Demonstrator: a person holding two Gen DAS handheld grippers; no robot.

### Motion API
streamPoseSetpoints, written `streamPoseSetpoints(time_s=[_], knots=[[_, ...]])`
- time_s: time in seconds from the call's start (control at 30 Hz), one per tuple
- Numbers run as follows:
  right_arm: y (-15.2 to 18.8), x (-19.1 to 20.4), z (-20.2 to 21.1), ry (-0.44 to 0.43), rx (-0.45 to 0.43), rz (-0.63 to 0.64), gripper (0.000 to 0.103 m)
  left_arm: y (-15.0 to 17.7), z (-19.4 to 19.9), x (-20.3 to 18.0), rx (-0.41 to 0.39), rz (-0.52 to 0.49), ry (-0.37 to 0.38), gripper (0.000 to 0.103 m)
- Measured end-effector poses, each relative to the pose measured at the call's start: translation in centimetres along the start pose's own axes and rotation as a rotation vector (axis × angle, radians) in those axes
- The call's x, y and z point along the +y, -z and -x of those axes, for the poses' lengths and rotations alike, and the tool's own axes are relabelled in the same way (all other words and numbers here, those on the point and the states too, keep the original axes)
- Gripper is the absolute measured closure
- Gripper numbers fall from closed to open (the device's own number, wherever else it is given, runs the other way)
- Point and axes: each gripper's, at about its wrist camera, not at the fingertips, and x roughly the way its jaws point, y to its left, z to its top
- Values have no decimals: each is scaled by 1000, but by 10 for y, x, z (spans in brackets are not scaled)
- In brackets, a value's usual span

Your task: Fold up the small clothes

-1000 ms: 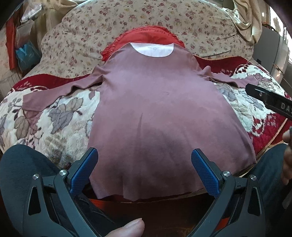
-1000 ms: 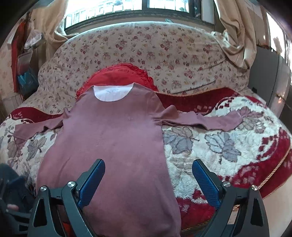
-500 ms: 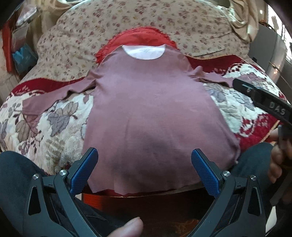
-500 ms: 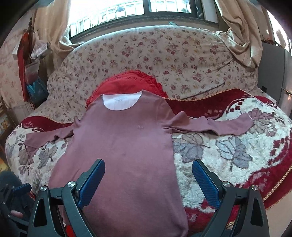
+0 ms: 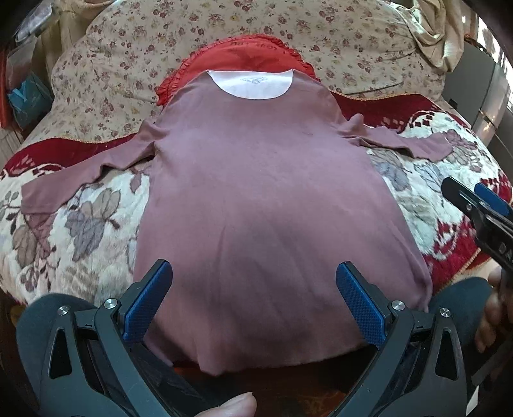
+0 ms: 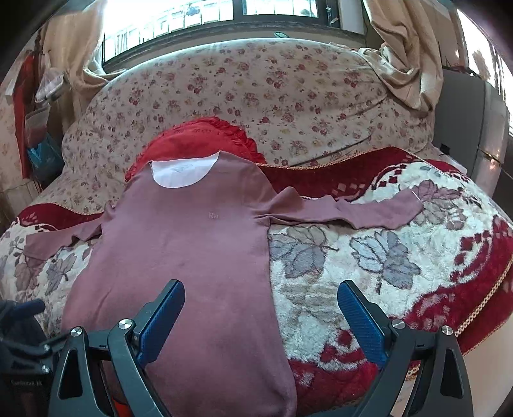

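From the left wrist view we count one mauve long-sleeved top [image 5: 256, 208] spread face up on a leaf-patterned red and cream blanket [image 5: 80, 224], its two sleeves reaching out toward 9 and 3 o'clock. The left gripper [image 5: 253, 298] hovers above the hem, its two blue-padded fingers [image 5: 146, 301] spread wide with nothing between them. At 12 o'clock the white inner neckline of the top rests on one red frilled cushion [image 5: 243, 51], backed by a floral sofa cover [image 5: 128, 64]. At 3 o'clock the right gripper [image 5: 477, 208] pokes in over the blanket; from here we cannot tell how its fingers stand. A thumb tip [image 5: 234, 404] shows at 6 o'clock, and dark trouser knees [image 5: 41, 320] flank the hem at 7 and 4 o'clock.

From the right wrist view we again see the single top [image 6: 192, 256], lying flat toward 10 o'clock, smooth in the body with light creases where the sleeves meet it and a small pale mark on the chest. The right gripper [image 6: 259, 308] has its fingers [image 6: 359, 317] spread apart and empty, the one at 7 o'clock over the top's side edge, the other over bare blanket [image 6: 384, 272]. The right sleeve runs toward 2 o'clock. Behind the sofa cover [image 6: 288, 96] stand a bright window [image 6: 208, 19] and tan curtains [image 6: 400, 48].
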Motion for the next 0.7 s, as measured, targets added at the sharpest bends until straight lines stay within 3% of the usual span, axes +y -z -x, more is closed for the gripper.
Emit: streamPoseSetpoints(time_s=[0.33,0.5,0.7], knots=[[-20,34,-25,-11,-58,137,8,-26,-52,29,39,32,13,1],[-34,50,-61,-39,-69,225,8,-33,-64,47,29,58,-28,1],[-39,43,-101,-8,-56,214,8,-36,-77,63,48,106,-61,1]])
